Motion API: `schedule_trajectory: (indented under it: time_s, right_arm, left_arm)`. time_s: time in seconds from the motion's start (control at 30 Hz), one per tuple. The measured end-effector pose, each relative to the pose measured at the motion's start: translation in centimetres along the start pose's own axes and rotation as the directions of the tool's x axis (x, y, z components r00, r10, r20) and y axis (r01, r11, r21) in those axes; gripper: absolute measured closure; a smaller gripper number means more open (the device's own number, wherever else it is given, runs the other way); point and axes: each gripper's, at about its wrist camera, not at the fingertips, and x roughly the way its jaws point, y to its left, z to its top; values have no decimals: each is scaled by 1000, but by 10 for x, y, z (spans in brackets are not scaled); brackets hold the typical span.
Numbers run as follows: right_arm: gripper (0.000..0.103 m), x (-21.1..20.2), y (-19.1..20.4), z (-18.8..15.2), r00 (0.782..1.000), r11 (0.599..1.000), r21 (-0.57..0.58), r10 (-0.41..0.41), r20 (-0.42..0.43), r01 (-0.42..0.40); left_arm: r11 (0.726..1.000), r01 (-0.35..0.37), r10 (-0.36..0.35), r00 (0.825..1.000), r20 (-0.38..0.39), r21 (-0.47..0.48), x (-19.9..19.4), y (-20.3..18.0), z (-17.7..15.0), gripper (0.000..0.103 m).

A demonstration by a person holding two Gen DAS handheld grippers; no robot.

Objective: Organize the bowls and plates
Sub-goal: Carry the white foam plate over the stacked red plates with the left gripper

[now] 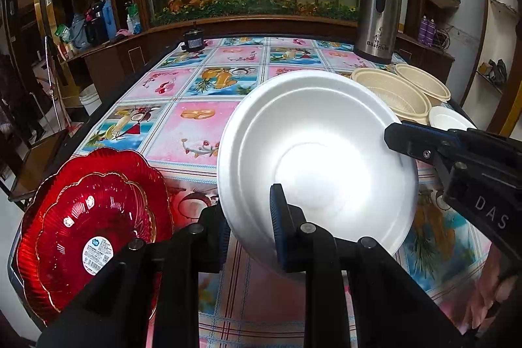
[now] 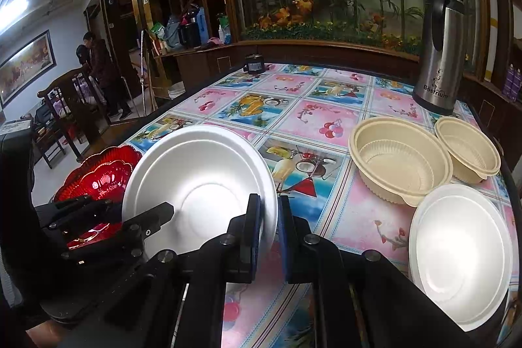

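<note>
You hold one white foam plate [image 1: 316,158] between both grippers, tilted up off the table [image 1: 195,119] with its hollow side toward you. Your left gripper [image 1: 251,224] is clenched on the plate's near rim: one blue-padded finger lies against the inside face, the other sits behind the rim. Your right gripper [image 2: 269,227] pinches the opposite edge, its two pads closed tight on the thin rim (in the left view it reaches in from the right and its tip [image 1: 401,139] overlaps the plate's upper right edge).

To the left of the plate, the red plates [image 1: 88,227] sit stacked at the table's near left corner, a smaller scalloped one nested in a larger, with a round white sticker on the top one.

On the right side, a second white plate [image 2: 456,253] lies flat near the table edge. Just beyond it stand two beige bowls [image 2: 398,158], the larger touching the white plate's far rim, the smaller one [image 2: 466,145] beside it toward the right edge. A steel jug [image 2: 440,54] stands upright behind them at the far right of the table.

A small dark jar [image 2: 254,66] sits at the table's far edge.
</note>
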Motion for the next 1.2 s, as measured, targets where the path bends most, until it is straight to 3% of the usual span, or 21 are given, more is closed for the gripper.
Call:
schedule_trajectory:
  time_s: [0.33,0.47,0.7,1.0,1.2]
  right_arm:
    - [93,-15,10,12,997,998,33,59,39,-61]
    - [93,-19,31,21,996,998,10,56,68,-56]
    - [93,-7,82,39,990,991,-56,126,64,-122]
    - [92,42,167,38,981,971,-141,186,-58,-193]
    - [92,75,187,27,974,969,-148,176,-140,-196]
  left_arm:
    - [1000,1,1,997,78,-27,-34,21,7,83]
    - [998,-13,18,996,90,-61,-45,43,4,83]
    - [986,-77,94,989,112,-146,-66,97,-8,83]
    - [953,-164,180,983,38,-255,-60,168,-37,83]
    - [950,-165,165,986,-23,-267,-37,181,-46,83]
